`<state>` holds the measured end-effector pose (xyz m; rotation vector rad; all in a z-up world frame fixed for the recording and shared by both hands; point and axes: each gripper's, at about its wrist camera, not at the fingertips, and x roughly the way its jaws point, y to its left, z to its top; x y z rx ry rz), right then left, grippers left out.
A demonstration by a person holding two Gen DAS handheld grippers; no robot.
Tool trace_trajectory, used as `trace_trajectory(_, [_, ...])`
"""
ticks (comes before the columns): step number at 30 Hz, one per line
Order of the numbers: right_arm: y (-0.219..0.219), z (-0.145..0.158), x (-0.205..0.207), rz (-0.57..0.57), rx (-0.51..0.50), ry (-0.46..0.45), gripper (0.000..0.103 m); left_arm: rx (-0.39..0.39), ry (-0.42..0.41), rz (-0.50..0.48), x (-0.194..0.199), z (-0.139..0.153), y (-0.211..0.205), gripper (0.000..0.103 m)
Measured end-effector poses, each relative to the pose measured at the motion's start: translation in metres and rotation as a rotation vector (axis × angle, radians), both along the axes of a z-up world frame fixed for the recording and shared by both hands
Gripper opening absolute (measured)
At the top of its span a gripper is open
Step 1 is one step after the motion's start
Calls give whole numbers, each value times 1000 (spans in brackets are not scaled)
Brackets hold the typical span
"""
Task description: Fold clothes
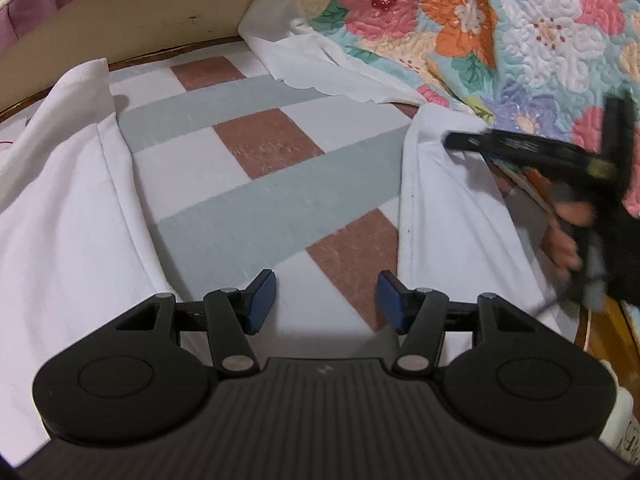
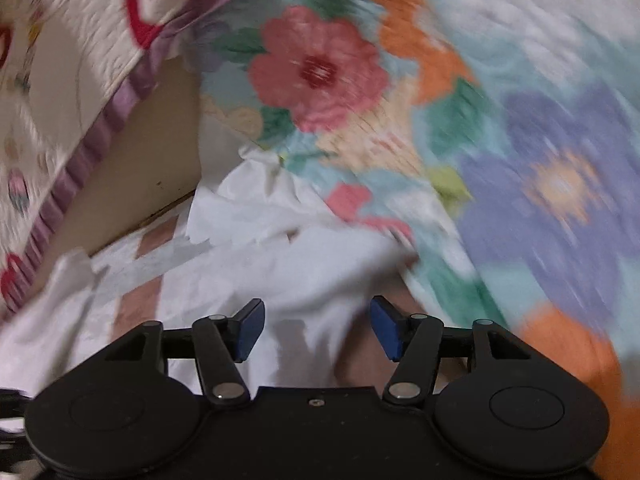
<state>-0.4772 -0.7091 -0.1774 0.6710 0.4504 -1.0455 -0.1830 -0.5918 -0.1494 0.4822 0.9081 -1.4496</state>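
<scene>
The right hand-held gripper (image 1: 452,140), spread and empty, hangs over the white garment's right fold (image 1: 448,200), nearer it than the spread left hand-held gripper (image 1: 326,300)

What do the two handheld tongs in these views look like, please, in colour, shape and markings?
Both are matte black. The left tongs have a ribbed body with a small pale logo, two round discs, silver pivot pins and blue pads. The right tongs look alike, with a small screw at centre. No sleeve is visible.
</scene>
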Motion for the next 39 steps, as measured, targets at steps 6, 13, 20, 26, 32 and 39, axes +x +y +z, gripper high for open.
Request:
trace_trajectory(6, [-5, 31, -12, -70, -100, 252, 9, -12, -17, -63, -3, 9, 13, 55])
trace_trajectory(13, [-11, 67, -25, -153, -217, 546, 11, 9, -8, -123, 19, 16, 37, 56])
trace_trajectory(20, [6, 106, -45, -179, -223, 428, 56, 62, -126, -102, 87, 46, 101, 57])
trace_trajectory(26, [19, 138, 23, 93, -156, 265, 57, 117, -299, 143, 187, 67, 167, 57])
trace_trajectory(32, [46, 195, 126, 384, 2, 136, 57, 151, -305, 331, 265, 77, 217, 58])
trace_trajectory(39, [72, 210, 261, 612, 11, 296, 60, 97, -321, 453, 319, 76, 253, 62])
